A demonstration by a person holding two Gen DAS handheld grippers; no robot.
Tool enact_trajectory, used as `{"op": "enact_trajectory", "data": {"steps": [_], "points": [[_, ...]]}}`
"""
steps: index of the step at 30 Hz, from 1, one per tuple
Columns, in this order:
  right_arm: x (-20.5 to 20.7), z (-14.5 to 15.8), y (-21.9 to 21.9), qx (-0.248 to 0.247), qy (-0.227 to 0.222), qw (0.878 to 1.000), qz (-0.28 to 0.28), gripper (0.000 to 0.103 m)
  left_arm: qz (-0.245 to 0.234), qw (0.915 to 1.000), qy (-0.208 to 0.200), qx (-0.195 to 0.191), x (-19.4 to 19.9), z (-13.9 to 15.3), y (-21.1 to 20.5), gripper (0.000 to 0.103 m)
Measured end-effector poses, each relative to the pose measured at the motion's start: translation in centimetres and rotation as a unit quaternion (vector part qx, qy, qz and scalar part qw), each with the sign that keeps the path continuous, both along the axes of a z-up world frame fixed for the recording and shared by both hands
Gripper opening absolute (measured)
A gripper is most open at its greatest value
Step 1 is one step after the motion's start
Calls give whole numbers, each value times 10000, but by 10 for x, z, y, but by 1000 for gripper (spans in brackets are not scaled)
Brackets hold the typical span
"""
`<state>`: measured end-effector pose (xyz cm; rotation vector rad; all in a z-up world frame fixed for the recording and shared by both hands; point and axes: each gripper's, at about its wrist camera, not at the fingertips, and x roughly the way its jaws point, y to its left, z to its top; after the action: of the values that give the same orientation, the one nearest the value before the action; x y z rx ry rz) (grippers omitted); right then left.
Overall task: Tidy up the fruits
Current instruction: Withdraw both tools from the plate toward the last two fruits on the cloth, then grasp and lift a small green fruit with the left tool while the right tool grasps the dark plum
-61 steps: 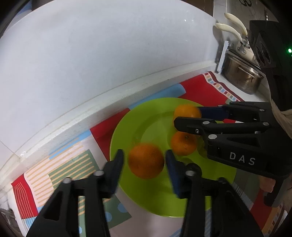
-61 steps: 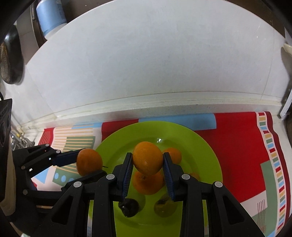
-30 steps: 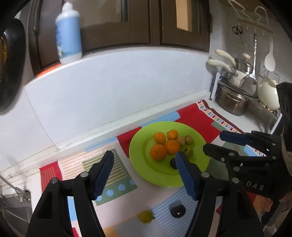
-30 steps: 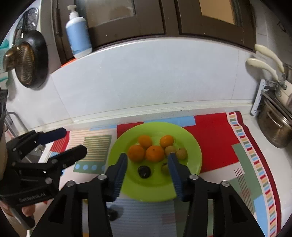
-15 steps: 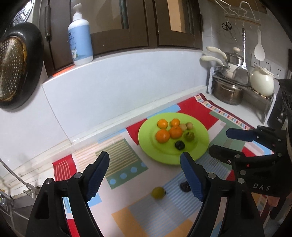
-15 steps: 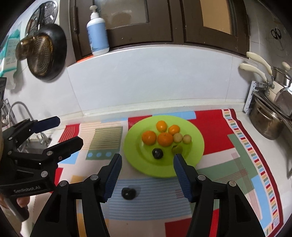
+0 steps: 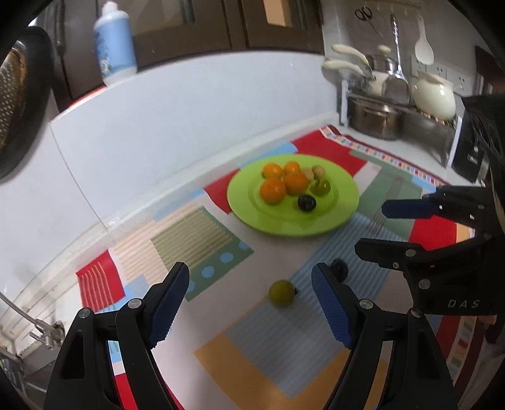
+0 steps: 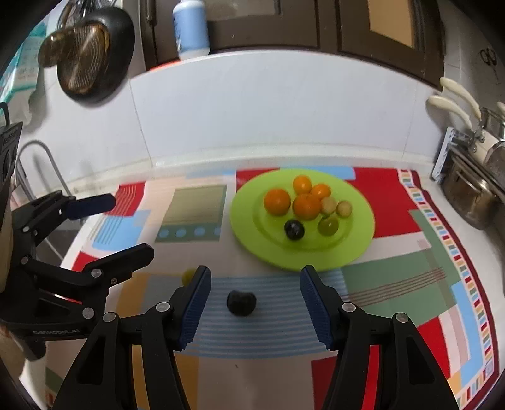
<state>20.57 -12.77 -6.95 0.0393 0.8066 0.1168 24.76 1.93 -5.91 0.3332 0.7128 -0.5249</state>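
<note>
A lime-green plate [image 7: 284, 224] [image 8: 315, 255] on the patterned mat holds several oranges [image 7: 273, 190] [image 8: 277, 202], small pale and green fruits and one dark fruit [image 8: 294, 229]. Two fruits lie loose on the mat in front of the plate. One is green [image 7: 282, 292] and one is dark [image 8: 241, 302]. My left gripper [image 7: 251, 290] is open above the mat, the green fruit just beyond its fingertips. My right gripper [image 8: 255, 284] is open, with the dark fruit low between its fingers, untouched. Each gripper shows at the side of the other's view: the right gripper [image 7: 375, 227], the left gripper [image 8: 131, 225].
A white backsplash runs behind the mat. A rack with steel pots [image 7: 375, 118] and a white kettle [image 7: 434, 97] stands at the right. A blue soap bottle [image 8: 191, 28] sits on the ledge. A pan with a strainer [image 8: 91, 53] hangs at the left, near a faucet [image 8: 41, 154].
Both grippers let go of the oranges they held over the plate, opened wider and drew back. They now sit lower, over the two loose fruits on the mat.
</note>
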Motion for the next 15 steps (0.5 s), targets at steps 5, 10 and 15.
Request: {"op": "enact_trajectory", "data": {"steps": [5,10,15], "points": [[6,-18,6,-4,242,9997,95,59,-302,9992,236,70,7,-20,-2,79],[14,-35,10,-38,466,9987,224,54,-541,9976,436,63,15,-37,-5,79],[22,-48,12,-20,687,9971,310,48,-607,9959,668,103,26,-52,-10,71]]}}
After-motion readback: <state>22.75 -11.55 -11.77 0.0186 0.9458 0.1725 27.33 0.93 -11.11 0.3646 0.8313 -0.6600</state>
